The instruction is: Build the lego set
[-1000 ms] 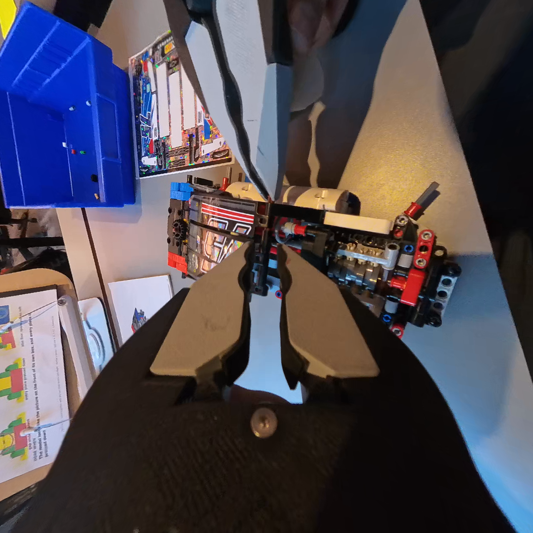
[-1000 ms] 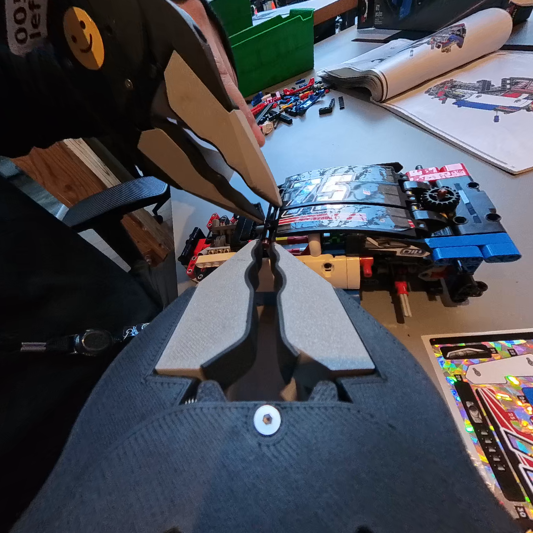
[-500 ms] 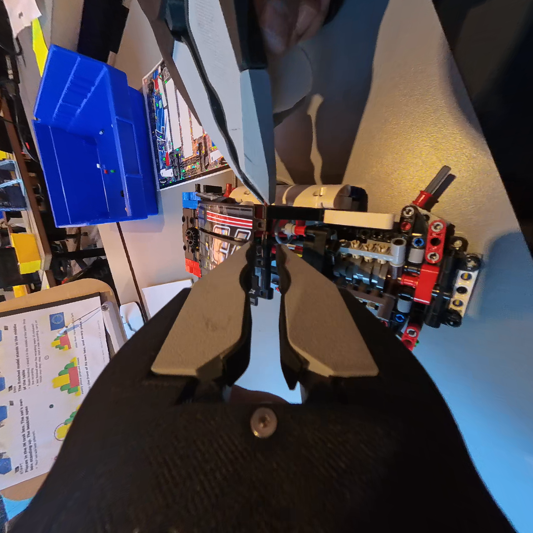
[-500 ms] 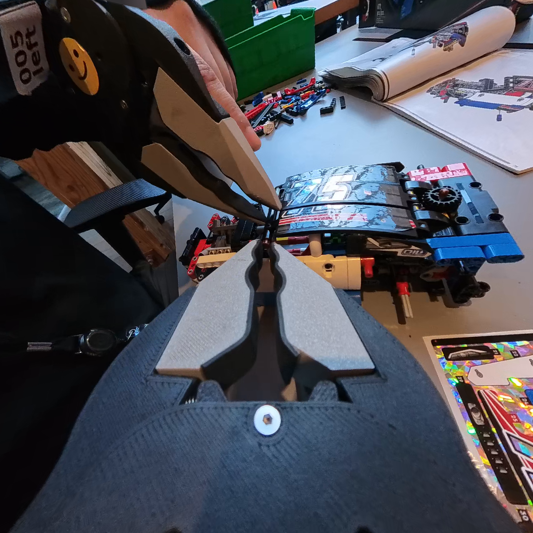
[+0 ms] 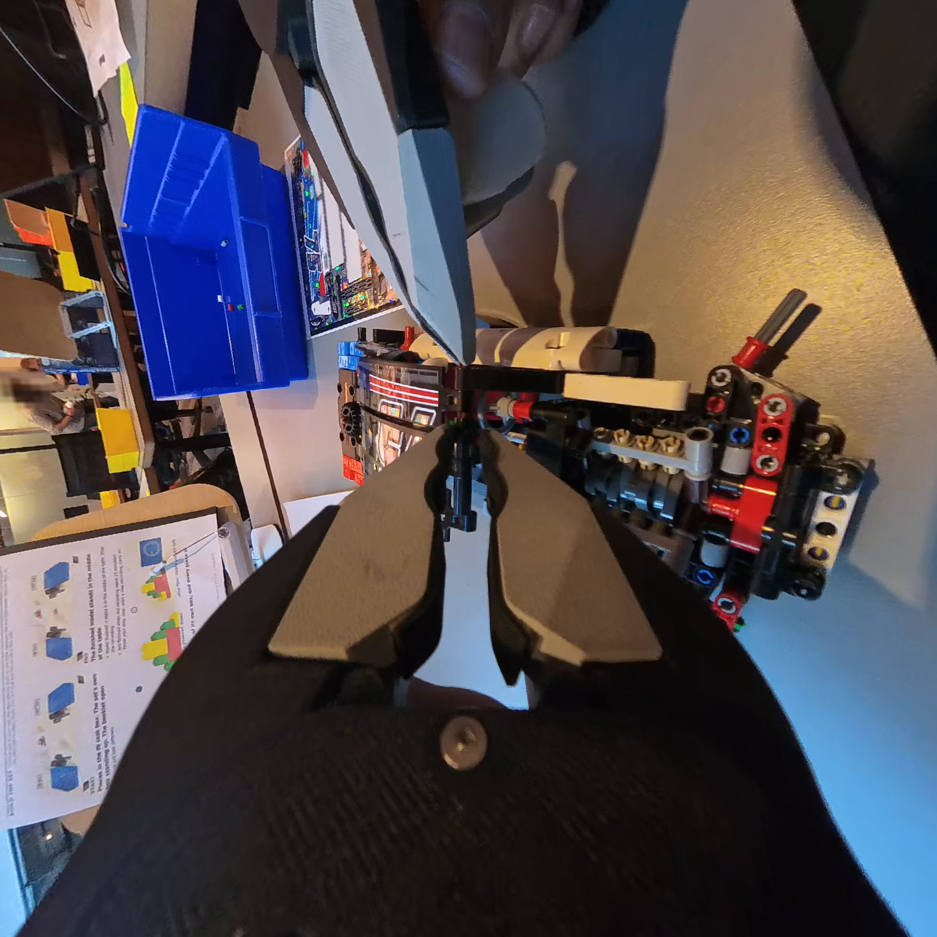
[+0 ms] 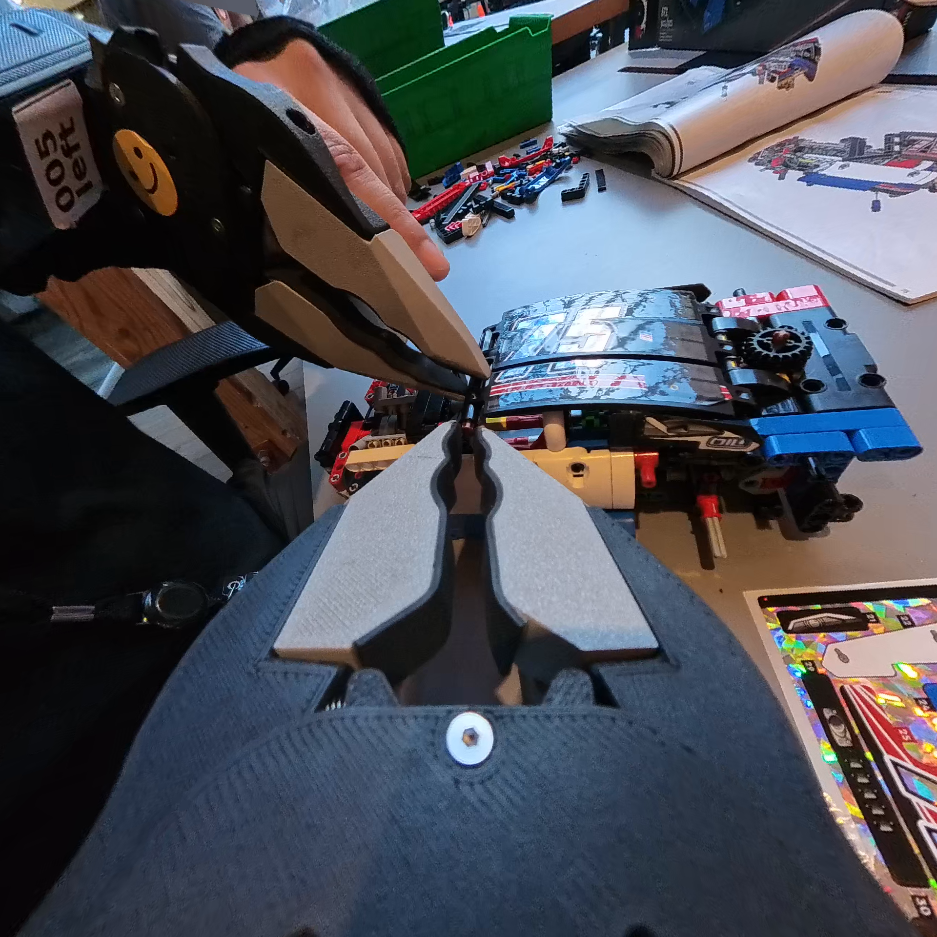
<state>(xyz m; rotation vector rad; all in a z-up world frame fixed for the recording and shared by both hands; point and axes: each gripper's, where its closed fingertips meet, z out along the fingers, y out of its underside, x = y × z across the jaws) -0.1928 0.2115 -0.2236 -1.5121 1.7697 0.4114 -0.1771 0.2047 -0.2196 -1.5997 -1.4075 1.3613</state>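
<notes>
A partly built lego car (image 6: pixel 659 365) with a black stickered roof, blue front and red-and-grey rear lies on the grey table (image 6: pixel 583 253); it also shows in the left wrist view (image 5: pixel 634 456). A thin black piece (image 5: pixel 460 487) stands at the rear edge of the roof panel. My left gripper (image 5: pixel 464 438) is shut on it from one side. My right gripper (image 6: pixel 469 431) is shut on its other end, tip to tip with the left gripper (image 6: pixel 476 384). The right gripper also shows from above in the left wrist view (image 5: pixel 464 357).
Loose lego pieces (image 6: pixel 497 187) lie behind the car, before a green bin (image 6: pixel 456 86). An open instruction booklet (image 6: pixel 811 127) is at the back right. A shiny sticker sheet (image 6: pixel 862 684) lies near me. A blue bin (image 5: pixel 203 263) and a printed sheet (image 5: pixel 101 634) are at the left. My two grippers' fingertips are within a few centimetres of each other.
My left gripper has closed in on the thin black piece and tilted lower. The right gripper and the car have hardly moved.
</notes>
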